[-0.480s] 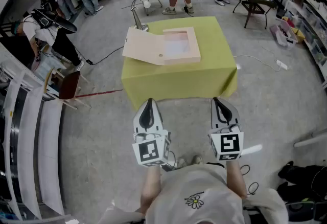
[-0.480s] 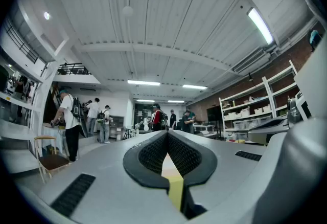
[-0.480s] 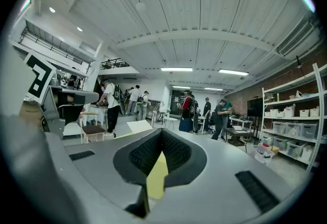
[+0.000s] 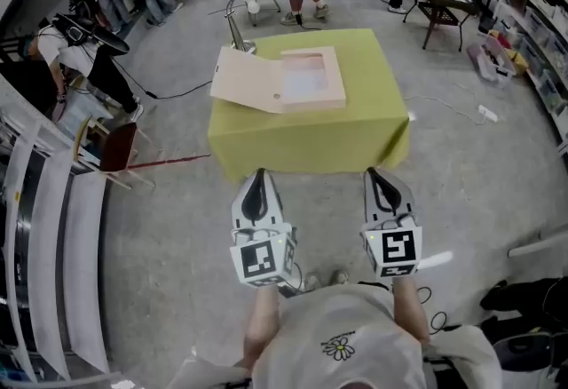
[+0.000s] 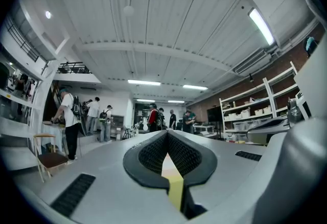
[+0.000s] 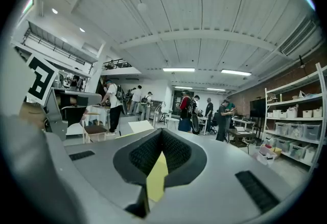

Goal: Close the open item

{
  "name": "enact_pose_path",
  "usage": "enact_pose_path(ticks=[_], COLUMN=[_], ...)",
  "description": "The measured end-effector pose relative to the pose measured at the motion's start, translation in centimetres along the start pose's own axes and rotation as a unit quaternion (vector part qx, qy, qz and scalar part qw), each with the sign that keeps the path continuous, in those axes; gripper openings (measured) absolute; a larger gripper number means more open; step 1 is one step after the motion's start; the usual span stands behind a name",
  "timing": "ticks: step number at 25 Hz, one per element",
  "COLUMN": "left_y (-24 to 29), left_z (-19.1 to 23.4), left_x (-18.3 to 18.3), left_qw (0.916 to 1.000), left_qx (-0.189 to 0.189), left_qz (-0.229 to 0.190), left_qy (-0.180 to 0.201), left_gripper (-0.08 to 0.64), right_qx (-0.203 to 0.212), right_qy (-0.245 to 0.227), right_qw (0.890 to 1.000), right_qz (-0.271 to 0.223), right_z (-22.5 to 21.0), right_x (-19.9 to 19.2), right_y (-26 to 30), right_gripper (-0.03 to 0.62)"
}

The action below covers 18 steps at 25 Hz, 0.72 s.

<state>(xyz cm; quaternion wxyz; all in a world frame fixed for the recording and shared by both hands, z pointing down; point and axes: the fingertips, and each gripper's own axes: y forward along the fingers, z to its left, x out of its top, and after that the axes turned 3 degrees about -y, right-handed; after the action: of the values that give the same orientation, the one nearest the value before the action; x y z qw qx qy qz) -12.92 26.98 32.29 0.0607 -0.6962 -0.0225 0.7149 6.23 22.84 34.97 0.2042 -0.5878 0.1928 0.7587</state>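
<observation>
Both shut and empty — left gripper (image 4: 258,176), right gripper (image 4: 381,174). Lid (image 4: 246,82) looks like stiff, light wood; I'd hook its free left edge.

Left gripper (image 4: 259,177), right gripper (image 4: 375,175): closed, level

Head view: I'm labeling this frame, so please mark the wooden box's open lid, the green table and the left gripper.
open lid (image 4: 248,83), head view, middle of the flat panel.
green table (image 4: 311,140), head view, bare front of the cloth.
left gripper (image 4: 258,174), head view, tip of its shut jaws.
</observation>
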Motion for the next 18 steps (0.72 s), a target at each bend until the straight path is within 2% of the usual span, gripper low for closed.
enact_pose_path(ticks=[5, 13, 18], left_y=[0.6, 1.1, 1.6], left_z=[-0.5, -2.2, -2.1], left_x=[-0.9, -1.5, -2.4], left_qw=[1.0000, 0.9998, 0.9989], left_qx=[0.005, 0.022, 0.043], left_qz=[0.007, 0.000, 0.003], left_qy=[-0.004, 0.003, -0.018], left_gripper=[0.014, 0.014, 0.014], right_qx=[0.001, 0.010, 0.031], right_qy=[0.021, 0.023, 0.029], right_qw=[1.000, 1.000, 0.999], right_qz=[-0.012, -0.016, -0.007], right_z=[-1.1, -3.7, -4.3], right_x=[-0.5, -2.3, -3.6], right_y=[0.1, -0.8, -0.6], right_gripper=[0.012, 0.012, 0.012])
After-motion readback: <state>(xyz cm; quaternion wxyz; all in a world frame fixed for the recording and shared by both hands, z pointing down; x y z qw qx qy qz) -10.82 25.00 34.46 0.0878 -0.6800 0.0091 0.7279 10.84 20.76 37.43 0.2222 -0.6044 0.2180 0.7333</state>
